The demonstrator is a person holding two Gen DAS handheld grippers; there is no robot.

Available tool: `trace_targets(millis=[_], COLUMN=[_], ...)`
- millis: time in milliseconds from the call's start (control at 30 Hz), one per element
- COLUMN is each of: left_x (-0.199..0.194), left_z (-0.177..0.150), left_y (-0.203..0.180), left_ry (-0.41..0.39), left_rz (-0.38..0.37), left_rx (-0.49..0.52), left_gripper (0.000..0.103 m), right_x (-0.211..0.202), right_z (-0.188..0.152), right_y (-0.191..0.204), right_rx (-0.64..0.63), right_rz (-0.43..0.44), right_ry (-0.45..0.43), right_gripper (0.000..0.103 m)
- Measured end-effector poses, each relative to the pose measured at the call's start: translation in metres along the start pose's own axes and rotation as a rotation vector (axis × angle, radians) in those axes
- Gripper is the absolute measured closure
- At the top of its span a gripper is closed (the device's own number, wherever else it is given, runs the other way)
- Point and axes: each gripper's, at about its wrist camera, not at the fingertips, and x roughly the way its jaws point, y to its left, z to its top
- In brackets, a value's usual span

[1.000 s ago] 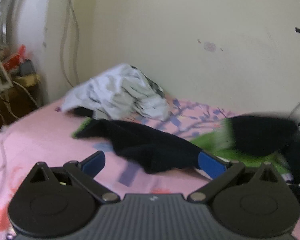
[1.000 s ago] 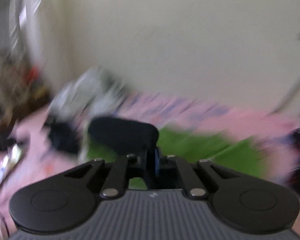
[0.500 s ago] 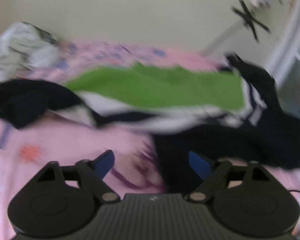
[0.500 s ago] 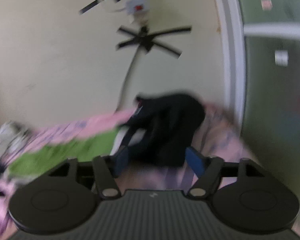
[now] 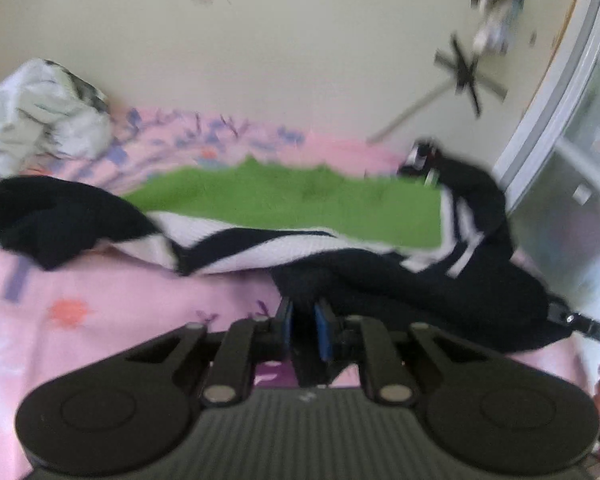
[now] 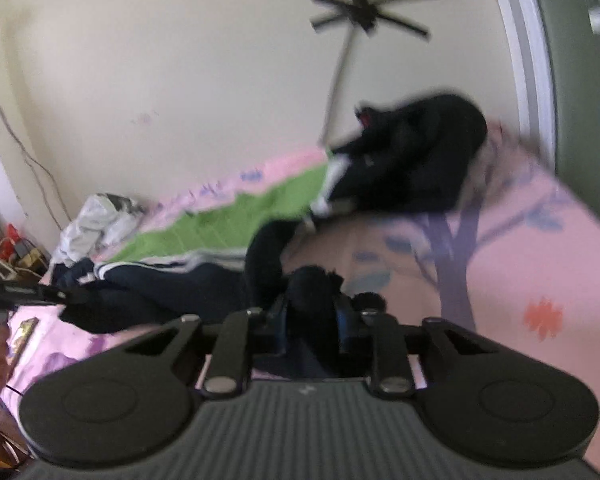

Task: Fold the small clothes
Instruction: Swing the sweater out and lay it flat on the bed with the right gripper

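With each hand-held gripper, left (image 5: 303, 330) and right (image 6: 312, 320), clenched on the near hem of the black garment (image 5: 420, 292), expect soft, light, floppy cloth on the bed (image 5: 120, 300); keep your hold at its corners.

We are in a home bedroom. We see a bed (image 5: 100, 320) under a pink floral sheet, strewn clothes (image 5: 284, 204), and a cream wall (image 5: 260, 60).
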Motion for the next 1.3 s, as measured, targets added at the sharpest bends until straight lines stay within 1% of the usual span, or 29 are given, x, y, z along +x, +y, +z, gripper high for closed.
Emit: trace_targets(millis=[33, 133, 200, 233, 267, 300, 333, 367, 400, 433, 467, 500, 533, 567, 667, 700, 733, 800, 867, 900, 1000, 1067, 1100, 1133, 1167, 1200, 1233, 1267, 1300], left_x=[-0.022, -0.086, -0.128, -0.142, -0.154, -0.168, -0.176, -0.181, -0.183, -0.182, -0.179, -0.17, -0.161, -0.146, -0.099, -0.079, -0.062, -0.033, -0.013, -0.002, 0.025, 0.042, 0.051, 0.058, 0.064, 0.07, 0.073, 0.073, 0.071], left_z=[-0.004, -0.024, -0.045, -0.055, -0.063, -0.07, -0.07, -0.067, -0.059, -0.049, -0.04, -0.028, -0.018, -0.006, 0.014, 0.019, 0.023, 0.029, 0.034, 0.039, 0.049, 0.055, 0.058, 0.061, 0.064, 0.068, 0.071, 0.075, 0.081], left_y=[0.004, 0.013, 0.02, 0.024, 0.028, 0.033, 0.036, 0.039, 0.046, 0.051, 0.054, 0.057, 0.059, 0.06, 0.069, 0.077, 0.085, 0.1, 0.118, 0.127, 0.145, 0.155, 0.158, 0.16, 0.161, 0.162, 0.163, 0.165, 0.167], left_ry=[-0.033, -0.096, -0.11, -0.111, -0.117, -0.144, -0.181, -0.21, -0.231, -0.24, -0.245, -0.247, -0.242, -0.226, -0.139, -0.093, -0.048, 0.011, 0.039, 0.047, 0.064, 0.088, 0.099, 0.109, 0.117, 0.127, 0.133, 0.133, 0.124], left_rz=[0.013, 0.029, 0.013, -0.006, -0.015, 0.01, 0.057, 0.109, 0.151, 0.163, 0.162, 0.166, 0.178, 0.199, 0.224, 0.234, 0.235, 0.196, 0.164, 0.148, 0.101, 0.082, 0.078, 0.081, 0.091, 0.102, 0.112, 0.104, 0.083], left_rx=[0.015, 0.04, 0.065, 0.071, 0.075, 0.077, 0.083, 0.08, 0.053, 0.026, 0.011, 0.01, 0.012, 0.012, 0.016, -0.009, -0.044, -0.11, -0.18, -0.217, -0.286, -0.326, -0.341, -0.343, -0.334, -0.321, -0.31, -0.305, -0.306], left_gripper=[0.092, 0.092, 0.091, 0.09, 0.09, 0.087, 0.086, 0.083, 0.077, 0.077, 0.076, 0.069, 0.055, 0.051, 0.046, 0.042, 0.042, 0.04, 0.03, 0.022, 0.019, 0.019, 0.021, 0.031, 0.039, 0.057, 0.073, 0.081, 0.084], right_x=[-0.011, -0.049, -0.07, -0.08, -0.085, -0.089, -0.09, -0.088, -0.082, -0.072, -0.063, -0.053, -0.039, -0.027, 0.014, 0.032, 0.052, 0.094, 0.146, 0.174, 0.256, 0.304, 0.325, 0.346, 0.362, 0.376, 0.385, 0.385, 0.385], right_z=[0.002, 0.002, -0.001, -0.004, -0.007, -0.009, -0.01, -0.009, -0.006, -0.001, 0.005, 0.01, 0.017, 0.022, 0.043, 0.052, 0.062, 0.08, 0.096, 0.101, 0.109, 0.108, 0.107, 0.107, 0.105, 0.101, 0.096, 0.096, 0.098], right_y=[0.007, 0.024, 0.029, 0.028, 0.027, 0.026, 0.026, 0.026, 0.027, 0.028, 0.029, 0.031, 0.036, 0.041, 0.069, 0.078, 0.089, 0.109, 0.131, 0.143, 0.177, 0.196, 0.201, 0.205, 0.205, 0.205, 0.206, 0.21, 0.211], right_rx=[-0.009, -0.039, -0.054, -0.057, -0.062, -0.08, -0.102, -0.113, -0.118, -0.114, -0.103, -0.094, -0.095, -0.109, -0.181, -0.202, -0.223, -0.255, -0.253, -0.244, -0.226, -0.255, -0.256, -0.236, -0.207, -0.181, -0.183, -0.216, -0.213], right_rz=[0.032, 0.107, 0.149, 0.186, 0.193, 0.168, 0.109, 0.053, 0.006, -0.006, 0.011, 0.037, 0.058, 0.07, 0.125, 0.148, 0.17, 0.194, 0.211, 0.218, 0.216, 0.167, 0.138, 0.121, 0.111, 0.104, 0.087, 0.054, 0.063], right_ry=[-0.013, -0.035, -0.028, -0.005, 0.0, -0.006, -0.024, -0.045, -0.065, -0.065, -0.06, -0.061, -0.059, -0.052, -0.029, -0.015, 0.002, 0.039, 0.094, 0.127, 0.236, 0.279, 0.302, 0.337, 0.372, 0.419, 0.452, 0.421, 0.432], right_gripper=[0.091, 0.095, 0.095, 0.094, 0.092, 0.089, 0.067, 0.036, 0.032, 0.033, 0.033, 0.033, 0.033, 0.033, 0.032, 0.031, 0.029, 0.025, 0.025, 0.024, 0.024, 0.024, 0.024, 0.025, 0.032, 0.037, 0.049, 0.076, 0.093])
